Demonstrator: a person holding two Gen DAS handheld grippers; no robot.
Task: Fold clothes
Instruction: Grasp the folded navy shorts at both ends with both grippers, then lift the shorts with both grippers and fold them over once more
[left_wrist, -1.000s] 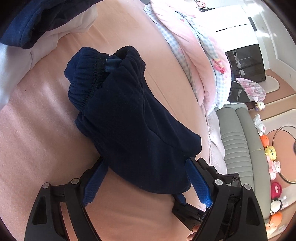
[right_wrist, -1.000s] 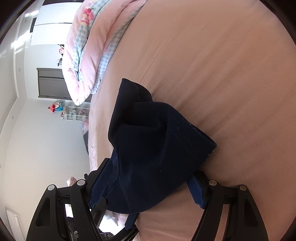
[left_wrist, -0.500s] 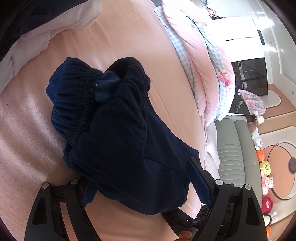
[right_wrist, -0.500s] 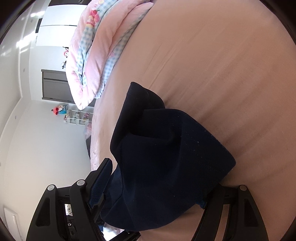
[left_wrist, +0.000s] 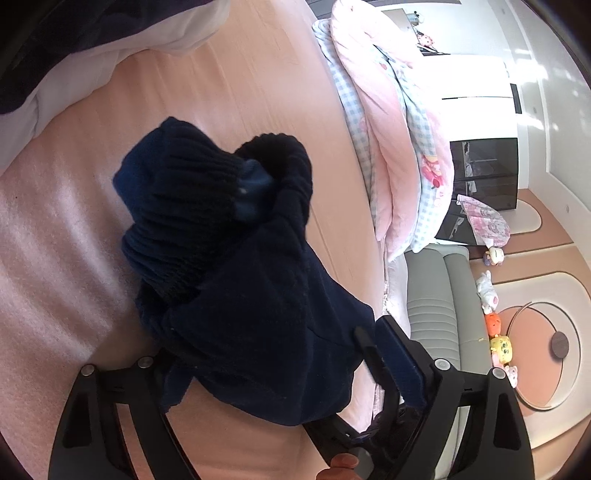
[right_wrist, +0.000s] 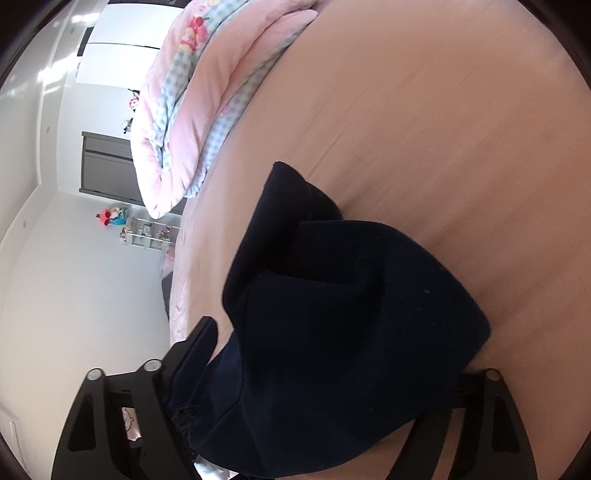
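Note:
A pair of navy trousers (left_wrist: 258, 317) lies bunched on the pink bed sheet (left_wrist: 66, 258), its ribbed elastic waistband (left_wrist: 192, 206) crumpled at the far end. My left gripper (left_wrist: 280, 365) stands open. The cloth lies across the gap, covering the left finger, while the right blue pad (left_wrist: 399, 362) shows. In the right wrist view the same navy trousers (right_wrist: 343, 332) lie folded over on the sheet (right_wrist: 443, 129). My right gripper (right_wrist: 332, 362) is open too, with the cloth draped over its right finger and the left finger (right_wrist: 199, 343) bare.
A rolled pink and checked quilt (left_wrist: 384, 140) lies along the bed's far side, also seen as the quilt (right_wrist: 192, 96). White and dark bedding (left_wrist: 74, 55) is heaped at the upper left. A grey sofa (left_wrist: 436, 310) and soft toys (left_wrist: 495, 325) sit beyond the bed edge.
Both grippers have pushed forward into the trousers. The cloth now bunches higher, covers more of the fingers, and the waistband has crumpled up closer to the left camera.

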